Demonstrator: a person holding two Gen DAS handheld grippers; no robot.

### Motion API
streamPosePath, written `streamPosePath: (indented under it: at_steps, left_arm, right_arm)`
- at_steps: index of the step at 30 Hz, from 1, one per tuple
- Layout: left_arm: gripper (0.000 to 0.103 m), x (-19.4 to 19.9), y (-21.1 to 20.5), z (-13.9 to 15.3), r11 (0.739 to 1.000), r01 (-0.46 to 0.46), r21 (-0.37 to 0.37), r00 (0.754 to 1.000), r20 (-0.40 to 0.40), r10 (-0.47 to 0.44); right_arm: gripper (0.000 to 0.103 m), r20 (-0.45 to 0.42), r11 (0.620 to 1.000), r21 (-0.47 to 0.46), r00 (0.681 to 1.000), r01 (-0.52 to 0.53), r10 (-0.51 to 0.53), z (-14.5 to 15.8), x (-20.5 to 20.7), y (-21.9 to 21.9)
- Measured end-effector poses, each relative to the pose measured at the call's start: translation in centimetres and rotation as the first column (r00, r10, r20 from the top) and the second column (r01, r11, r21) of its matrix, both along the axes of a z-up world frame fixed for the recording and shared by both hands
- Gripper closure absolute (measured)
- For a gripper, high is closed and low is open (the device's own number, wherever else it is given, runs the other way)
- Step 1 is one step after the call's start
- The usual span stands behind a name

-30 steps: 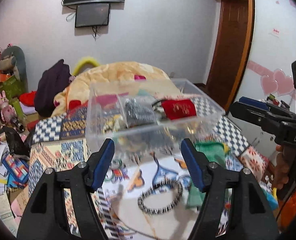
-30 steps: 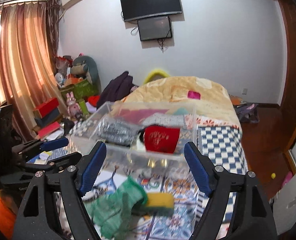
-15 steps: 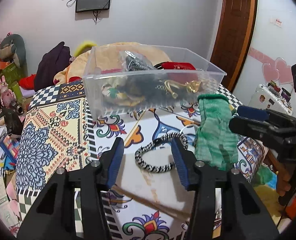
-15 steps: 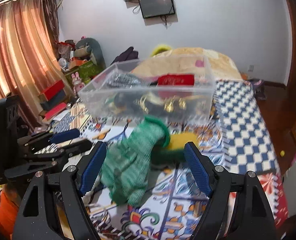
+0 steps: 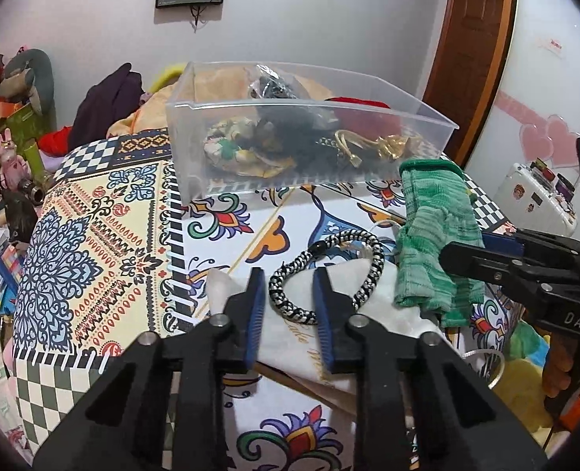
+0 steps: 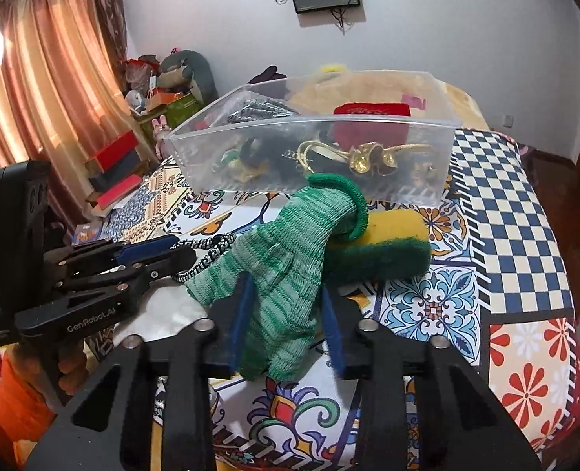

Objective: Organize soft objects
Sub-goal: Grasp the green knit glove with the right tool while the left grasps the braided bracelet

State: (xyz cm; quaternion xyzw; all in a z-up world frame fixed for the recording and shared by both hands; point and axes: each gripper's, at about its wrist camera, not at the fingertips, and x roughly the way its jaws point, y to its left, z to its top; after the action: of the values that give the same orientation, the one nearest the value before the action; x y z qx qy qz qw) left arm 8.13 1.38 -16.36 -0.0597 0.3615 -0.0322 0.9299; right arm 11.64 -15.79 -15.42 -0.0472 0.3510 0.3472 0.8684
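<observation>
A black-and-white braided hair band [image 5: 325, 271] lies on a white cloth [image 5: 372, 314] on the patterned table. My left gripper [image 5: 288, 286] is low over it, its jaws narrowed around the band's near edge, a gap still showing. A green knit glove [image 6: 278, 274] lies partly on a yellow-green sponge [image 6: 392, 243]. My right gripper [image 6: 286, 306] straddles the glove's finger end, its jaws closing in on both sides. The glove also shows in the left wrist view [image 5: 435, 235]. A clear plastic bin [image 5: 309, 129] behind holds hair ties and a red pouch.
The bin [image 6: 313, 149] stands at the table's far side. The table edge drops off to the left [image 5: 23, 314] above floor clutter. A bed with an orange blanket [image 6: 368, 86] lies beyond. The right gripper's body [image 5: 525, 267] sits close beside the glove.
Both grippers have come down and forward to the table. The left jaws have narrowed around the band; the right jaws have narrowed around the glove.
</observation>
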Motion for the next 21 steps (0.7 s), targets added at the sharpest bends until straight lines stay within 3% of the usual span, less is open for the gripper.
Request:
streamPosePath:
  at_steps: [3,6,21]
  left_arm:
    - [0.094,-0.1,0.1,0.1,1.0,-0.004,-0.01,1.0,-0.002,0.004]
    - [0.094,-0.3,0.4,0.4,0.999,-0.005,-0.034,1.0,0.005,0.005]
    - [0.096,-1.9,0.6,5.2,1.0,-0.02,-0.014,0.991,0.135,0.021]
  right_arm:
    - [0.086,0.032,1.0,-0.015,0.999,-0.007,0.007,0.4,-0.3,0.2]
    - [0.091,0.047,1.0,-0.01,0.999,-0.013,0.013,0.9,-0.4,0.1]
    - [0.096,0.177,0.999,0.039,0.984,-0.024,0.016,4.9,-1.0,-0.2]
